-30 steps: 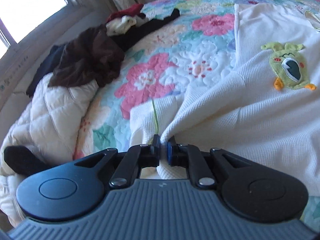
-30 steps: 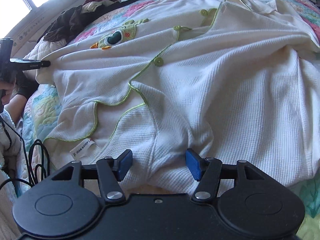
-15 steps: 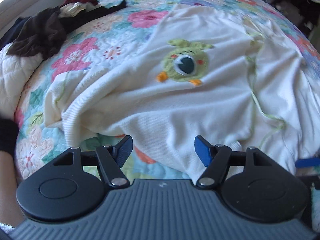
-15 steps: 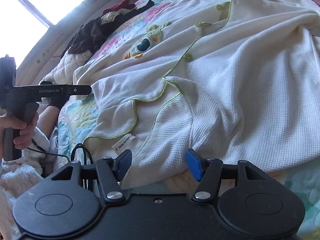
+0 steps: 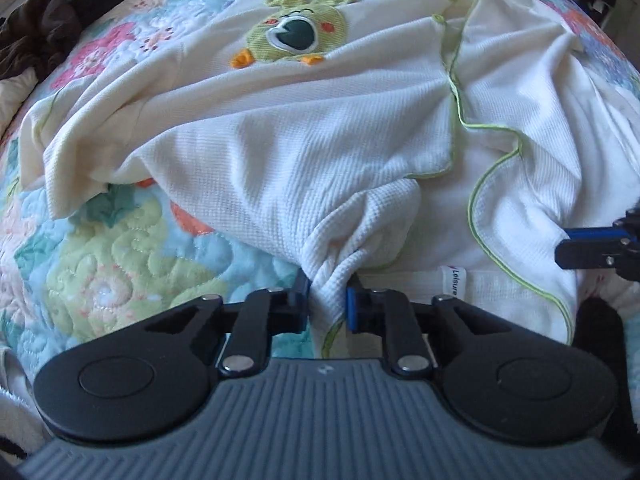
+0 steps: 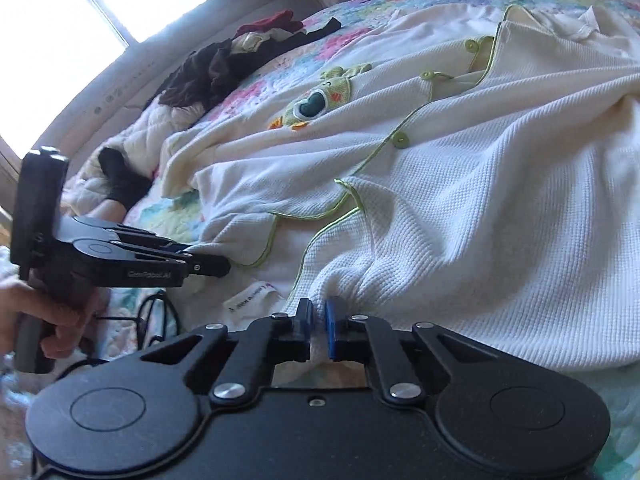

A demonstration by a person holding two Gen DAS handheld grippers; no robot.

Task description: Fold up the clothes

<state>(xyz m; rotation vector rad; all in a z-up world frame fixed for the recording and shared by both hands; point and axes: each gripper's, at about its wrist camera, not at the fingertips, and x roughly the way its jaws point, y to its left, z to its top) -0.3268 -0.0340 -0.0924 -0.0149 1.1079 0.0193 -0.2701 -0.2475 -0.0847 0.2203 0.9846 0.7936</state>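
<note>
A cream waffle-knit top (image 5: 280, 140) with green piping and a green bird patch (image 5: 298, 32) lies spread on the bed. My left gripper (image 5: 328, 292) is closing, with a bunched fold of the near hem pinched between its blue pads. In the right wrist view the top (image 6: 480, 200) fills the bed. My right gripper (image 6: 319, 312) is closing too, its pads pressed on the hem edge beside the green trim. The left gripper (image 6: 216, 266) shows at the left there, in a person's hand (image 6: 60, 320). The right gripper (image 5: 592, 240) pokes in at the left view's right edge.
The floral quilt (image 5: 120, 260) covers the bed under the top. A heap of dark clothes (image 6: 208, 68) sits at the far side below the window (image 6: 80, 20). A black cable (image 6: 154, 320) loops by the bed's near edge. A white label (image 5: 452, 280) lies between the grippers.
My left gripper let go of the sleeve, opened, swung right along the top and closed on its near hem. My right gripper, open before, has closed on the hem.
</note>
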